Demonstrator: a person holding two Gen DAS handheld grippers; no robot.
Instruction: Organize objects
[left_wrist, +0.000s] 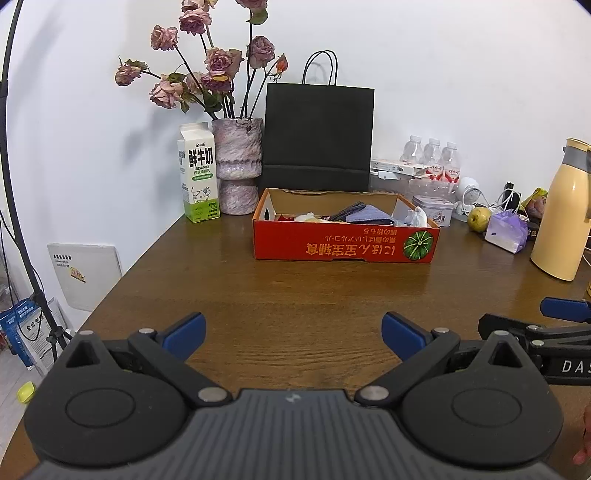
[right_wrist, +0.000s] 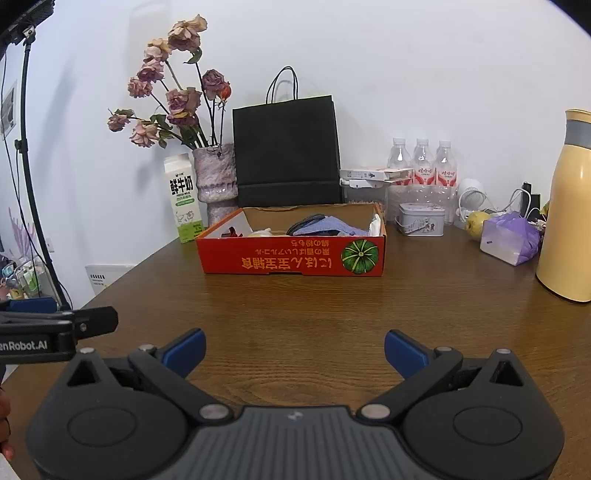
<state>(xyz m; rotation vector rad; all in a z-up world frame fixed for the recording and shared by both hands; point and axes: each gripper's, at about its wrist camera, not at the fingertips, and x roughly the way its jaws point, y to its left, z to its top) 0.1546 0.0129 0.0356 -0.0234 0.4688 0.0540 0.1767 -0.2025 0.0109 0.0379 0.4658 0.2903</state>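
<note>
Jaws on both grippers are standing wide apart, gripping nothing, hovering low over the bare front of the table (left_wrist: 295, 295). The left gripper (left_wrist: 293, 334) is pointing toward the box (left_wrist: 343, 247) at 12 o'clock; the right gripper (right_wrist: 294, 350) is facing the same way, with the box slightly toward 11 o'clock in its view. Along the back wall, a carton (left_wrist: 197, 173) is standing at 10 o'clock, just beside a vase (left_wrist: 238, 168) holding dried roses (left_wrist: 207, 70). A black bag (left_wrist: 319, 134) is standing upright behind the box. The box, red with a green pumpkin printed on its front, is sitting open and holding a blue cloth (left_wrist: 369, 215) and some pale items too small to tell. Toward 2 o'clock, three bottles (left_wrist: 432, 157) are lining the wall, with a tin (left_wrist: 434, 208), a pear (left_wrist: 479, 218) and a purple packet (left_wrist: 506, 230) near them. A yellow flask (left_wrist: 565, 210) is standing at 3 o'clock.
</note>
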